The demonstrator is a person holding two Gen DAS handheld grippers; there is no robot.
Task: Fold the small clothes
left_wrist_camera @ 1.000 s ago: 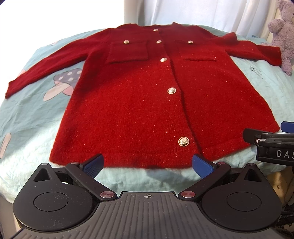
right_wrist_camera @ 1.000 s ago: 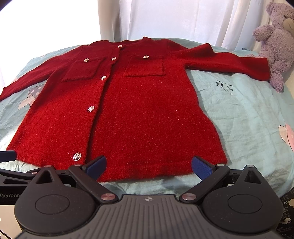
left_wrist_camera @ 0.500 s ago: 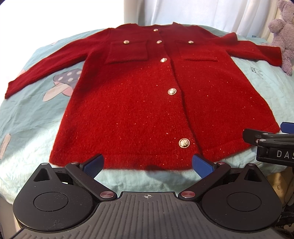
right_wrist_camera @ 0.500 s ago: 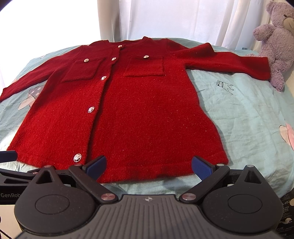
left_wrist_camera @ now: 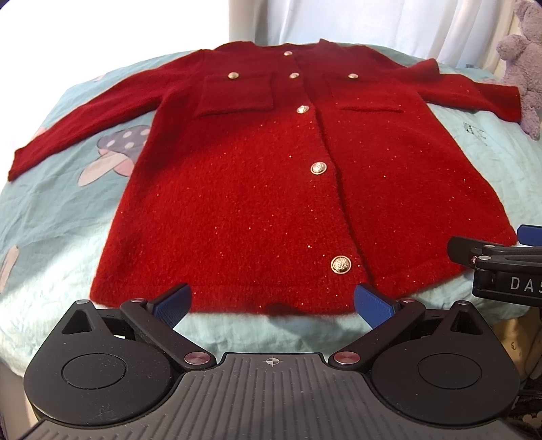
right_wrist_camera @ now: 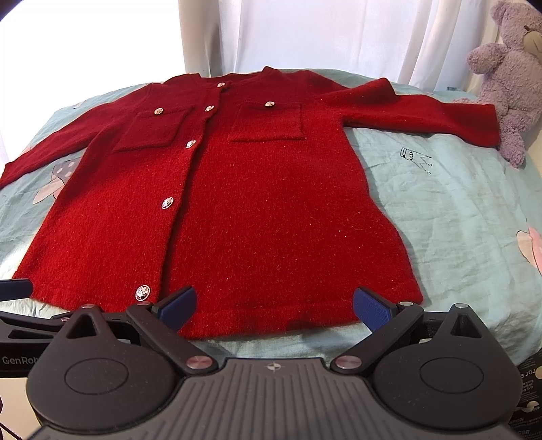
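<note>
A small red knit cardigan point(left_wrist_camera: 271, 189) with gold buttons and two chest pockets lies flat, face up, on a light blue sheet, sleeves spread to both sides. It also shows in the right wrist view point(right_wrist_camera: 264, 210). My left gripper point(left_wrist_camera: 272, 301) is open and empty, its blue pads just over the hem near the left half. My right gripper point(right_wrist_camera: 274, 304) is open and empty at the hem of the right half. Each gripper shows at the edge of the other's view.
The light blue sheet point(right_wrist_camera: 457, 210) has mushroom and crown prints and covers a bed. A purple teddy bear point(right_wrist_camera: 508, 78) sits at the far right by the right sleeve's cuff. White curtains point(right_wrist_camera: 305, 30) hang behind.
Both grippers have crept slightly forward toward the hem. The cardigan has not moved.
</note>
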